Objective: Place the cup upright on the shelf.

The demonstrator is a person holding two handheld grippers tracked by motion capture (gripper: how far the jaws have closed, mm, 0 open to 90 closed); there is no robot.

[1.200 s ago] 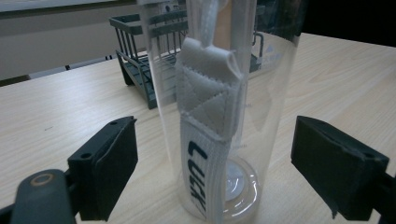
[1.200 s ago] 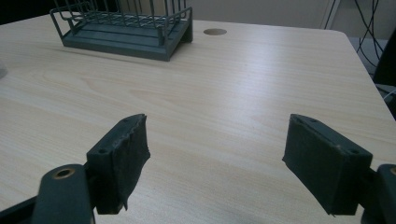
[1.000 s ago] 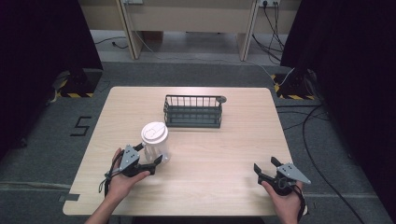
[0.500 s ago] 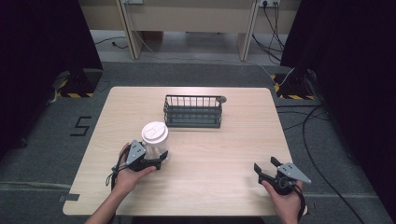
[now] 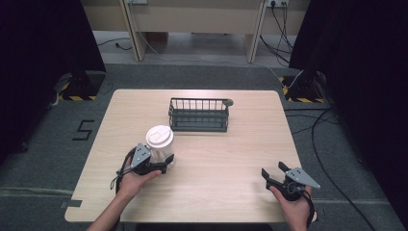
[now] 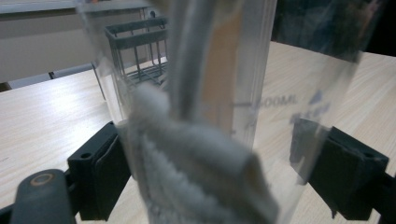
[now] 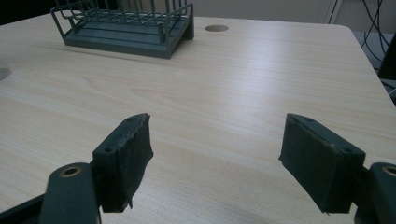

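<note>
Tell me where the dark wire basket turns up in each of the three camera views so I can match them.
High view: the wire basket stands at the table's centre, toward the far edge, beyond the clear cup.
Left gripper view: upper left, behind and partly seen through the clear cup.
Right gripper view: top left, beyond the open jaws.
Shared landmark: the round hole in the table by the basket's right end, also visible in the right gripper view.

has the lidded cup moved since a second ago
No. The clear cup with its white lid sits at the same spot in front of the wire basket, between the left gripper fingers.
</note>
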